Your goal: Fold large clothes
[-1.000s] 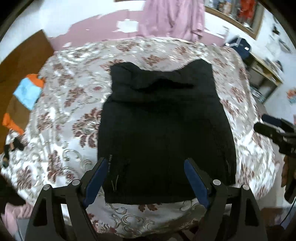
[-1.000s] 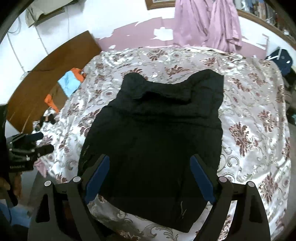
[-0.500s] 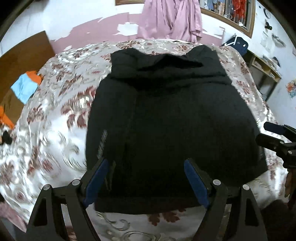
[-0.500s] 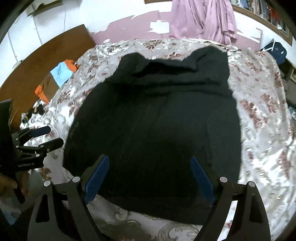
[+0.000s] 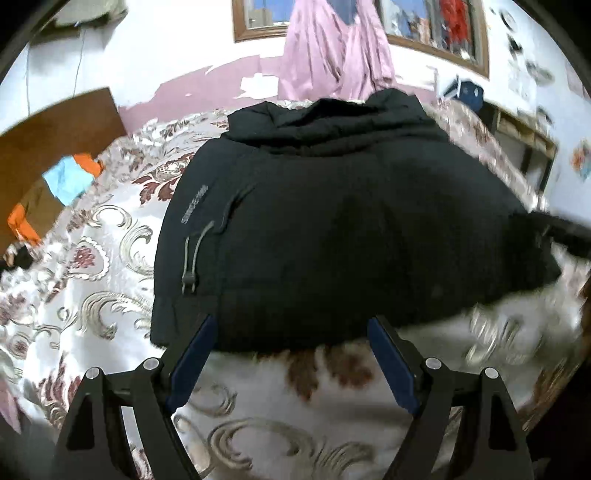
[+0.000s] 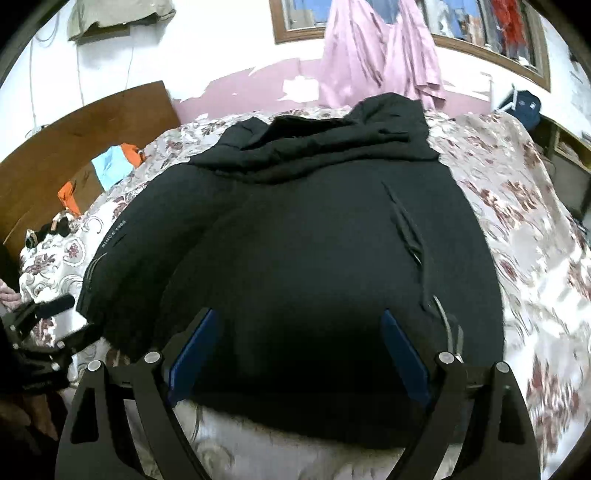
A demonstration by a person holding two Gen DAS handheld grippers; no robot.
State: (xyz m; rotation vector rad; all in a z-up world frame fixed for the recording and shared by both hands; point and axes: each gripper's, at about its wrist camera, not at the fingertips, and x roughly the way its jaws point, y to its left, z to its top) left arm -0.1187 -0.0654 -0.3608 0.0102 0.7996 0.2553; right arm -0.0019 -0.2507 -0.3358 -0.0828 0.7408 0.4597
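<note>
Ahead of both wide-open, empty grippers, left (image 5: 291,354) and right (image 6: 297,350), the black jacket (image 5: 332,229) runs lengthwise away, its near hem (image 6: 295,428) closest.

A bed with a floral bedspread (image 5: 92,280) stands against a white wall with peeling pink paint (image 6: 243,85). A pink cloth (image 5: 332,48) hangs by a framed window (image 6: 295,22).

A large black jacket (image 5: 332,229) is lying flat on the floral bedspread (image 5: 92,258), its hood bunching in folds toward 12 o'clock and its hem toward 6 o'clock. Pale lettering is running along the sleeve edge at 9 o'clock, with a grey drawcord dangling just below it. In the right wrist view a zipped pocket slit is showing at 3 o'clock.
</note>
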